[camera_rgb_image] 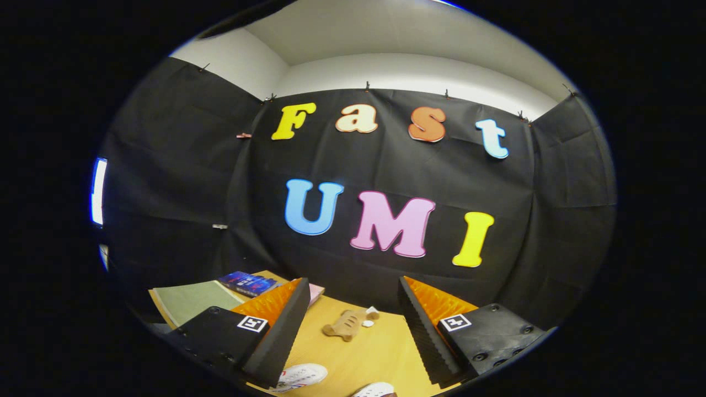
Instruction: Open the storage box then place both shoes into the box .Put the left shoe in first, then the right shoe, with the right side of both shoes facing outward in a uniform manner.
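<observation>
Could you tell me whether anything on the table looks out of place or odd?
Mostly a small tan toy-like figure lying flat on the wooden table beyond the open gripper, unrelated to the shoe task. Two white shoes lie near the fingers, barely in view. Nothing looks spilled or damaged.

fingers [287,325]: black ribbed pads | orange backs | black screwed mounts | square markers
</observation>
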Demonstrator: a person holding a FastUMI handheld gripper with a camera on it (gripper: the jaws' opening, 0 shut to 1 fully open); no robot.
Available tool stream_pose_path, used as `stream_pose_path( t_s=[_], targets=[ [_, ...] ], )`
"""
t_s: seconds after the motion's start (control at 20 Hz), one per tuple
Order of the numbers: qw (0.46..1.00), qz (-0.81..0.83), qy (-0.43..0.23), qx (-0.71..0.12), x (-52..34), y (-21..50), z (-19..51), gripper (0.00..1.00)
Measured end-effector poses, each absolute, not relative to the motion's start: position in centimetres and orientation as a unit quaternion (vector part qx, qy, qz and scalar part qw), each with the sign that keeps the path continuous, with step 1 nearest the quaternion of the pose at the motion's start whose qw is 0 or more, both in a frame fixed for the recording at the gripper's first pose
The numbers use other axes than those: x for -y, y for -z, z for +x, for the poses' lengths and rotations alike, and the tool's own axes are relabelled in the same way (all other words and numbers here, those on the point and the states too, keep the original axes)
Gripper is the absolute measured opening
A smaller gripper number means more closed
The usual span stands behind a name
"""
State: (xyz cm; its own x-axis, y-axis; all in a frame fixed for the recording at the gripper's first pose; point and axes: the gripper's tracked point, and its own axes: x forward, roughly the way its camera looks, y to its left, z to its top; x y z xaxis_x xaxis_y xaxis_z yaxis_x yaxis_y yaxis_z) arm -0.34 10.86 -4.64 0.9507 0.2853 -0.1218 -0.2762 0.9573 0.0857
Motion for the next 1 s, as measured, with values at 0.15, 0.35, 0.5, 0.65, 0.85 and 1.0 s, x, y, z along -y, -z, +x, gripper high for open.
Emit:
stream_pose_path(
  t_s=[0.15, 0.35, 0.5, 0.65, 0.85, 1.0],
  targets=[
    [0.938, 0.147, -0.292, -0.115, -20.5, 6.9, -2.9, 1.00],
    [0.823, 0.321, -0.424, -0.201, -30.0, 10.4, -5.0, 0.99],
    [0.734, 0.416, -0.453, -0.288, -34.0, 14.0, -5.8, 0.98],
    [0.676, 0.472, -0.453, -0.338, -36.2, 17.4, -5.2, 0.98],
    [0.620, 0.508, -0.440, -0.405, -38.2, 22.8, -6.0, 0.98],
    [0.572, 0.546, -0.426, -0.439, -39.7, 25.3, -6.2, 0.98]
  ],
)
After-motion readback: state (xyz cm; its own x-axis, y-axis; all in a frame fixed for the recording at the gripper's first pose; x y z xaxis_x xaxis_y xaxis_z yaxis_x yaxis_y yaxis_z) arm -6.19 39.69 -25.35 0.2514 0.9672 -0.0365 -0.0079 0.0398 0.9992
